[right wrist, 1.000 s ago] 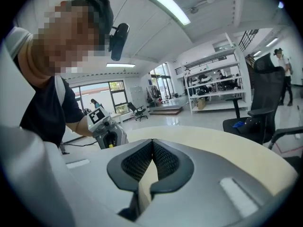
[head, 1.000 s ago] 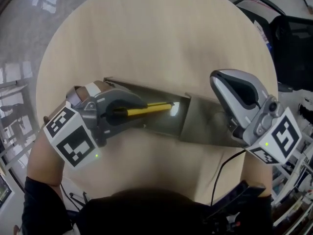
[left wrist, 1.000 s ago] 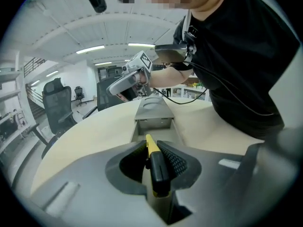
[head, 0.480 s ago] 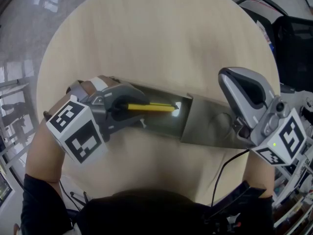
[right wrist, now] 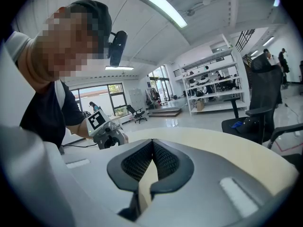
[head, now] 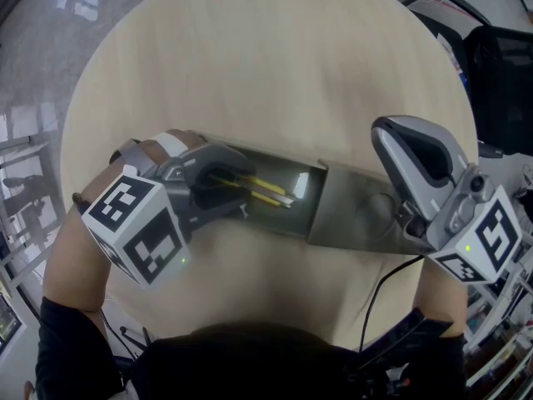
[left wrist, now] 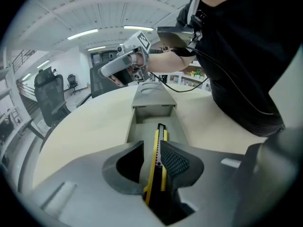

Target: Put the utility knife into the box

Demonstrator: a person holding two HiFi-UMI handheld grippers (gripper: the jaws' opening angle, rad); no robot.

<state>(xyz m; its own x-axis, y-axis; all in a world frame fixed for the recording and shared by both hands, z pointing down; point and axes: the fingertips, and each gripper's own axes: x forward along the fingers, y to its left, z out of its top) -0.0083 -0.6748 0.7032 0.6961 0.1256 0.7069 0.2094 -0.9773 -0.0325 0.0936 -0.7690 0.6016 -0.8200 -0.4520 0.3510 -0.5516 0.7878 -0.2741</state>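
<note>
My left gripper (left wrist: 151,142) stood at the left end of the long grey open box (head: 350,211) on the round pale wooden table (head: 250,65). Its jaws had just been opening and were wide. The yellow-and-black utility knife (head: 268,190) sat in the box's tray, one end between those jaws, pads off it. My right gripper (right wrist: 152,142), jaws closed tip to tip, hovered over the box's right end.

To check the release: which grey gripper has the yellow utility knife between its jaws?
The left gripper: its jaws have just been opening, with the yellow utility knife between them. The right gripper's jaws are together on nothing.
</note>
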